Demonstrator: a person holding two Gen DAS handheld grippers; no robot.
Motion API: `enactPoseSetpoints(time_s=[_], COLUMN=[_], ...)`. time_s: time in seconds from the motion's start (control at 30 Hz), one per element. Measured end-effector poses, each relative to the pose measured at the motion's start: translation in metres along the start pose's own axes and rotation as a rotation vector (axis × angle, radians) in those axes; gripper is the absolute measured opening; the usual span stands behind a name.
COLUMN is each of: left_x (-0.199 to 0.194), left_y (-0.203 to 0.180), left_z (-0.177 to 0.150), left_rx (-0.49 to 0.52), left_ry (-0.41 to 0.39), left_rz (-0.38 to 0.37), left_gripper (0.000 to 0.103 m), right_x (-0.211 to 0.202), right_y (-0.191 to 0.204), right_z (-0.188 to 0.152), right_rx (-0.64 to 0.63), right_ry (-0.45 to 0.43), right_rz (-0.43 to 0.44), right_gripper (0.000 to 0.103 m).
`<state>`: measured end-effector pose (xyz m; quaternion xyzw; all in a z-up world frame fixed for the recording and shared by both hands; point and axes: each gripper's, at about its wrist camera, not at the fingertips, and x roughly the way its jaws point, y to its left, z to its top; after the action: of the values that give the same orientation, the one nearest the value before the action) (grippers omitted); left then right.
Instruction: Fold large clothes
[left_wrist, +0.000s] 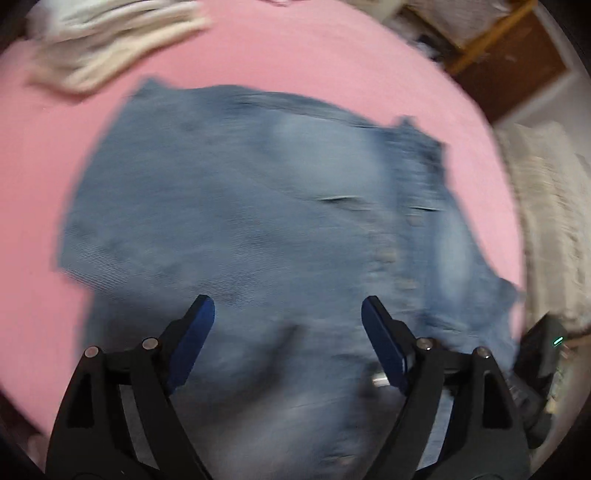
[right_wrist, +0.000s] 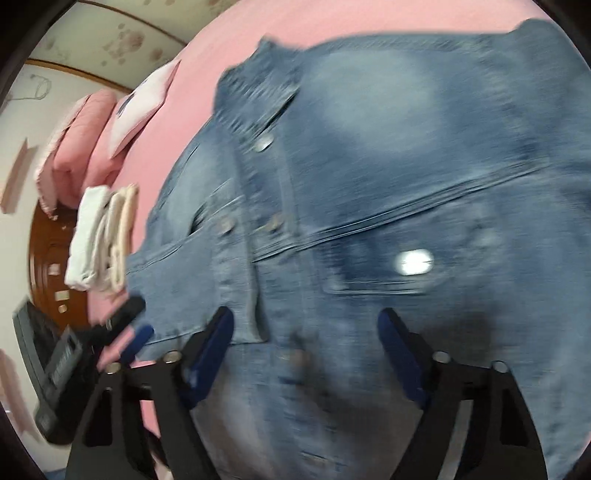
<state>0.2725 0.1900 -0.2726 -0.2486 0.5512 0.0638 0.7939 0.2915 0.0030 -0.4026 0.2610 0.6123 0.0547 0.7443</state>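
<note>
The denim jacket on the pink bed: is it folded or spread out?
Folded. The denim jacket lies as a compact, layered block on the pink bed.

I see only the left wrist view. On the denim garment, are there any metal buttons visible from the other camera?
Observer: Yes. The right wrist view shows a metal button near the collar of the denim jacket.
Operator: Is the right gripper holding the denim?
Observer: No. The right gripper stands open above the fabric, nothing pinched.
Operator: Anything else on the bed that I miss?
Observer: Pink pillows lie at the far end, beyond the folded white clothes.
</note>
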Motion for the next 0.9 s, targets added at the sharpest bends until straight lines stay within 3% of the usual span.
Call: enactPoseSetpoints(time_s=[0.03, 0.13, 0.23, 0.27, 0.3, 0.43, 0.63, 0.73, 0.8, 0.9], left_x=[-0.003, -0.003, 0.000, 0.004, 0.007, 0.016, 0.019, 0.019, 0.017, 0.011], left_y=[0.013, 0.047, 0.076, 0.083, 0.088, 0.097, 0.094, 0.091, 0.089, 0.088], left_z=[-0.004, -0.012, -0.020, -0.022, -0.024, -0.029, -0.027, -0.029, -0.031, -0.039], left_rx=[-0.012, -0.045, -0.078, -0.083, -0.086, -0.101, -0.147, -0.163, -0.165, -0.148], left_ry=[-0.001, 0.066, 0.112, 0.132, 0.141, 0.131, 0.102, 0.088, 0.087, 0.086], left_rz=[0.062, 0.243, 0.314, 0.330, 0.338, 0.333, 0.304, 0.307, 0.302, 0.271], left_gripper=[0.080, 0.080, 0.080, 0.080, 0.080, 0.080, 0.078, 0.071, 0.064, 0.053], right_x=[0.011, 0.037, 0.074, 0.078, 0.086, 0.102, 0.050, 0.030, 0.010, -0.022], right_y=[-0.006, 0.006, 0.030, 0.038, 0.046, 0.080, 0.121, 0.149, 0.158, 0.146], right_z=[0.034, 0.052, 0.040, 0.034, 0.034, 0.031, 0.014, 0.015, 0.018, 0.031], right_rx=[-0.007, -0.006, -0.030, -0.056, -0.080, -0.154, -0.290, -0.353, -0.363, -0.284], right_ry=[0.023, 0.122, 0.202, 0.196, 0.186, 0.150, 0.021, -0.069, -0.139, -0.186], right_rz=[0.020, 0.045, -0.024, -0.076, -0.114, -0.135, -0.147, -0.125, -0.131, -0.109], right_gripper=[0.067, 0.066, 0.058, 0.048, 0.038, 0.030, 0.026, 0.021, 0.012, 0.011])
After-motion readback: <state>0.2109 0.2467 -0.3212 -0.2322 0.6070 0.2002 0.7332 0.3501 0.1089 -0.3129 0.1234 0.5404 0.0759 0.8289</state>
